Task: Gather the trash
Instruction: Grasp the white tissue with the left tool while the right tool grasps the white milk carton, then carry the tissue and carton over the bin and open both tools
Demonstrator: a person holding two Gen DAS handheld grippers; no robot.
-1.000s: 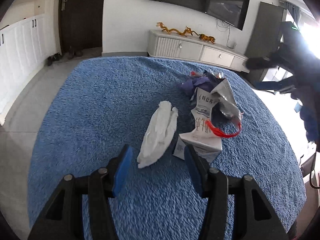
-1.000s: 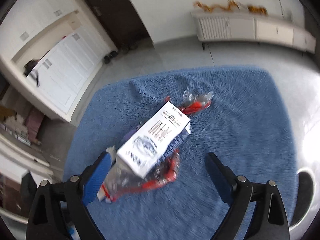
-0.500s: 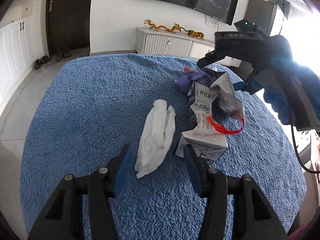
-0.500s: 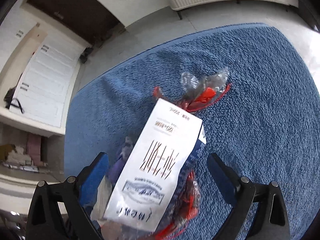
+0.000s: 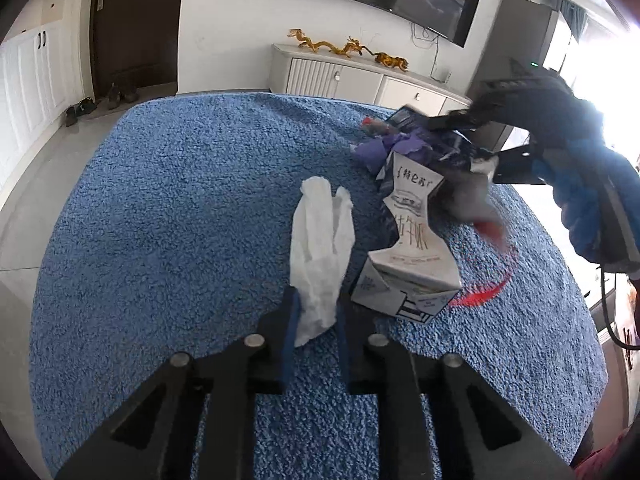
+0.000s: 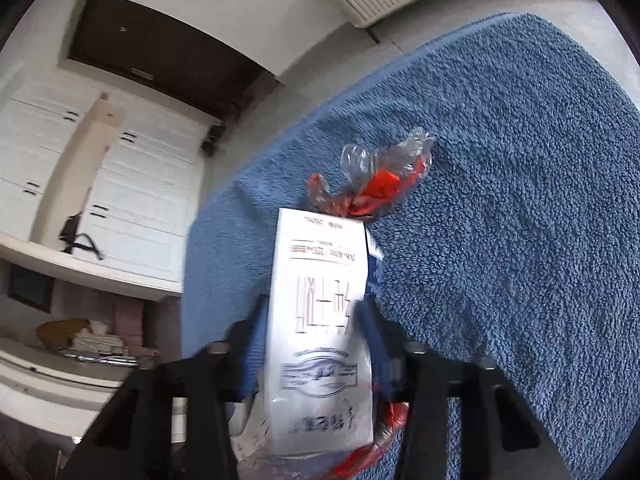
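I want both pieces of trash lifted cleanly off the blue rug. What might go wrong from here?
1. The left gripper is closing on only the near tip of the white tissue; the thin end may tear or slip out.
2. The right gripper is closing around the milk carton, which is already crumpled and may buckle and slide.
3. The clear and red plastic wrapper lies tangled by the carton and may drag along, then drop.

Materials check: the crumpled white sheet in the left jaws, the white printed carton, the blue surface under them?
Crumpled white sheet: looks like tissue paper, matte, softly creased. White printed carton: coated paperboard, slight sheen, sharp folds, crushed. Blue surface: looped pile textile, probably a towel or rug, matte and nubby.
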